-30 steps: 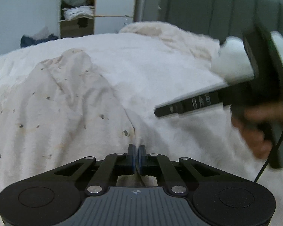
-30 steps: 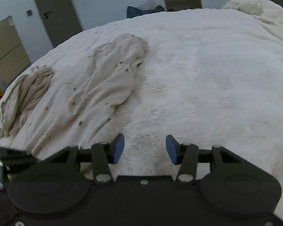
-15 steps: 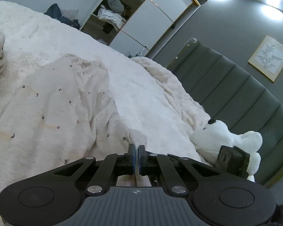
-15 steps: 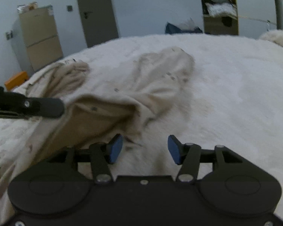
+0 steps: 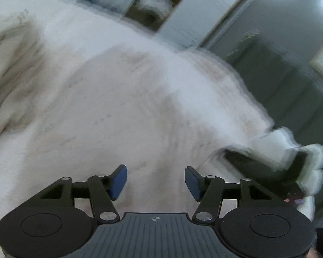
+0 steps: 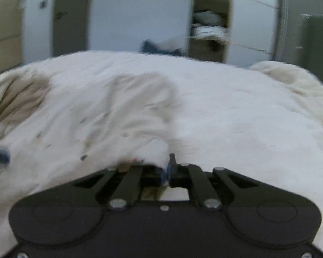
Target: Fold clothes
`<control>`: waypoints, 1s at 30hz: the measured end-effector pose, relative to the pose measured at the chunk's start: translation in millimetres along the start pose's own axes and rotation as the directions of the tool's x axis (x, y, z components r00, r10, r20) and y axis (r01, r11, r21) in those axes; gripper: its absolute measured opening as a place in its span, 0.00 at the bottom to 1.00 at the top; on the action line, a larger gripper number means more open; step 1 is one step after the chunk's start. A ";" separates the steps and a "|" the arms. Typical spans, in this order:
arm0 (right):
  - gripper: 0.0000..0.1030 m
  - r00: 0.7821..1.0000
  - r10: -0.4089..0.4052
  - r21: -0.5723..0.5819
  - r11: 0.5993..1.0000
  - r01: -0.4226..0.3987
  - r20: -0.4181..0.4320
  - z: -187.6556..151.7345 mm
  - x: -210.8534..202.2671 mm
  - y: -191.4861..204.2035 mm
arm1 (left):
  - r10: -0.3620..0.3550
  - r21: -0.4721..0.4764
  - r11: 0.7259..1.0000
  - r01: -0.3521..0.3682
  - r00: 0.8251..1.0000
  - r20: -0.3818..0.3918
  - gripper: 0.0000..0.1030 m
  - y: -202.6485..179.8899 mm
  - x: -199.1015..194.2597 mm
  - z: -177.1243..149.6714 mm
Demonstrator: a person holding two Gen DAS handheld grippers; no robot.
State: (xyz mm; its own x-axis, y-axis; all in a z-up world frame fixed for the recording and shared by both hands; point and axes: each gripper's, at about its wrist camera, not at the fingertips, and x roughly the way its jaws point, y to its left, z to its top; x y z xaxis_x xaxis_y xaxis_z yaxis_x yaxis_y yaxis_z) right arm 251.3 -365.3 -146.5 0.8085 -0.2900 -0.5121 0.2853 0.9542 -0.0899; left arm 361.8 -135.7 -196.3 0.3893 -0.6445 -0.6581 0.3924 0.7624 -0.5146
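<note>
Your right hand-held gripper (image 6: 168,173) pinches a fold of the soft, speckled cream garment (image 6: 127,116) lying rumpled on the fluffy white bed (image 6: 236,111), your left hand-held gripper (image 5: 155,181) is opening with nothing between its pads, and the open wardrobe shelf (image 6: 208,30) holds folded linens.

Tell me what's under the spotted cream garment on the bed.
The spotted cream garment lies on a fluffy white bedspread, which shows all around it. Whatever sits directly beneath the cloth is covered. Its near edge is pinched in the right gripper.
</note>
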 end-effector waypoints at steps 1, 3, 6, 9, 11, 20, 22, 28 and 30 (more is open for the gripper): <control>0.04 1.000 -0.007 -0.003 1.000 0.007 -0.017 -1.3 2.0 -4.3 | 0.018 -0.019 1.000 -0.019 0.999 -0.030 0.48 6.7 5.2 -3.0; 0.17 0.994 -0.039 0.056 0.997 0.045 -0.099 -10.3 7.4 -30.3 | 0.020 -0.034 0.999 -0.022 0.998 -0.053 0.47 15.5 9.1 -6.5; 0.15 0.984 -0.055 0.167 0.982 0.083 -0.168 -18.8 7.9 -58.4 | 0.028 -0.028 0.999 -0.029 0.999 -0.041 0.48 16.8 0.5 -5.4; 0.18 0.985 -0.033 0.302 0.950 0.083 -0.167 -27.2 -13.7 -89.0 | 0.028 -0.025 0.999 -0.028 1.000 -0.010 0.48 16.5 -15.8 -3.3; 0.32 0.989 0.034 0.339 0.941 0.018 -0.146 -31.1 -22.7 -92.7 | 0.005 -0.014 1.000 -0.004 1.000 0.025 0.50 16.1 -32.2 1.0; 0.52 0.966 0.256 0.429 0.878 -0.213 -0.044 0.0 9.5 -81.1 | 0.105 -0.146 0.985 -0.090 0.990 0.099 0.57 69.6 -71.9 13.6; 0.53 0.958 0.283 0.399 0.884 -0.242 -0.045 26.7 39.8 -76.6 | 0.121 -0.202 0.974 -0.102 0.989 0.083 0.57 85.1 -74.7 12.9; 0.53 0.905 0.409 0.546 0.787 -0.286 -0.115 112.8 179.7 -77.6 | -0.009 -0.303 0.952 0.032 0.997 0.075 0.57 98.9 -72.8 22.2; 0.52 0.870 0.480 0.576 0.745 -0.336 -0.113 125.8 215.3 -73.5 | -0.033 -0.298 0.953 0.054 0.997 0.074 0.57 96.1 -69.9 27.1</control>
State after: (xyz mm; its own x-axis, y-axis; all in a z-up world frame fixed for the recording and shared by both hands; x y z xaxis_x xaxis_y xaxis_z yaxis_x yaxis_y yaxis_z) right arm 469.1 -507.1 -142.7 0.7821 0.2139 -0.5853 0.2372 0.7664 0.5970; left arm 395.0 -18.9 -184.8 0.4366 -0.6720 -0.5981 0.1470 0.7092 -0.6895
